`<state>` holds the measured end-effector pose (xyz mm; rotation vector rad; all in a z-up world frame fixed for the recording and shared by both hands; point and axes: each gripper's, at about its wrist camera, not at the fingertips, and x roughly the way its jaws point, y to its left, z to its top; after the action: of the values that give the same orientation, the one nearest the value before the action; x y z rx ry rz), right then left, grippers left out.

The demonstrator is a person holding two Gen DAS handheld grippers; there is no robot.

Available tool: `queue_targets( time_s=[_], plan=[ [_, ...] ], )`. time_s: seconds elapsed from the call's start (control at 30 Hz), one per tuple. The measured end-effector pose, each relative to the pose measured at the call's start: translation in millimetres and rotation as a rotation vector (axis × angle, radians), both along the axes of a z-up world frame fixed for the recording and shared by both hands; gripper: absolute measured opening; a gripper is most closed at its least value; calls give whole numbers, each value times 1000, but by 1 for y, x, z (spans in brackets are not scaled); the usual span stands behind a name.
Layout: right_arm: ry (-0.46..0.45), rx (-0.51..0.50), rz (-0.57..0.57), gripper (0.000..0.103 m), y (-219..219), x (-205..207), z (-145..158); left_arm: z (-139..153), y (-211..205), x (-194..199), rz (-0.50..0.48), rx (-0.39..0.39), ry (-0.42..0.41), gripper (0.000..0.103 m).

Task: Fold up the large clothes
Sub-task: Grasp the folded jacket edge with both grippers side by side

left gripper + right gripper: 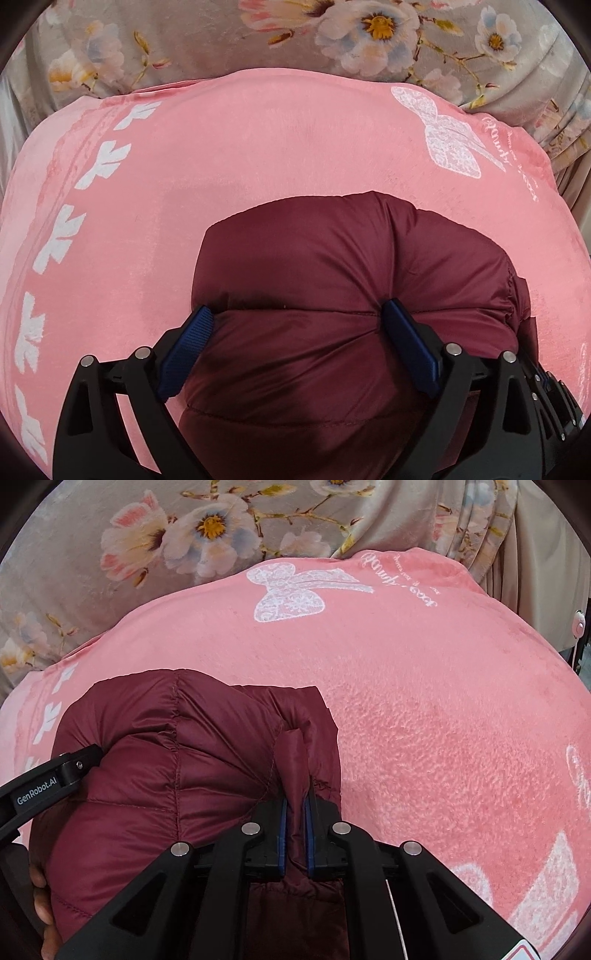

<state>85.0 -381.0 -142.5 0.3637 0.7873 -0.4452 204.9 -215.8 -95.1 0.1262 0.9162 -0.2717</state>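
- Padded jacket (pixel 351 295): folded bundle lying on the blanket (pixel 258 147), toward 6 o'clock in the left wrist view and toward 7 o'clock in the right wrist view.
- Blanket: spread beneath the jacket, reaching out from it toward 9, 12 and 3 o'clock.
- Flowered bedspread (pixel 332 44): under the blanket, showing beyond its far edge at 12 o'clock.
- Left tongs (pixel 297 321): at 6 o'clock, jaws wide, one on each side of the bundle's near end.
- Right tongs (pixel 295 812): at 6 o'clock, jaws together on a ridge of jacket cloth at the bundle's 3 o'clock edge.
- Butterfly print (pixel 295 590): on the blanket, beyond the jacket, toward 12 o'clock.
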Motion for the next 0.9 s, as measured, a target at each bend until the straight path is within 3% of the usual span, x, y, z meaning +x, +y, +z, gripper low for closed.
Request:
queue_targets(
  time_s=[0.27,0.9],
  plan=[
    [-40,16,-8,7,-3,-4,-8,-10,-3,-1,2,6,-29,98],
    [-70,0,-18,8,3,-7,-10,-20,-9,-7,11,20,-101,98]
  ],
)
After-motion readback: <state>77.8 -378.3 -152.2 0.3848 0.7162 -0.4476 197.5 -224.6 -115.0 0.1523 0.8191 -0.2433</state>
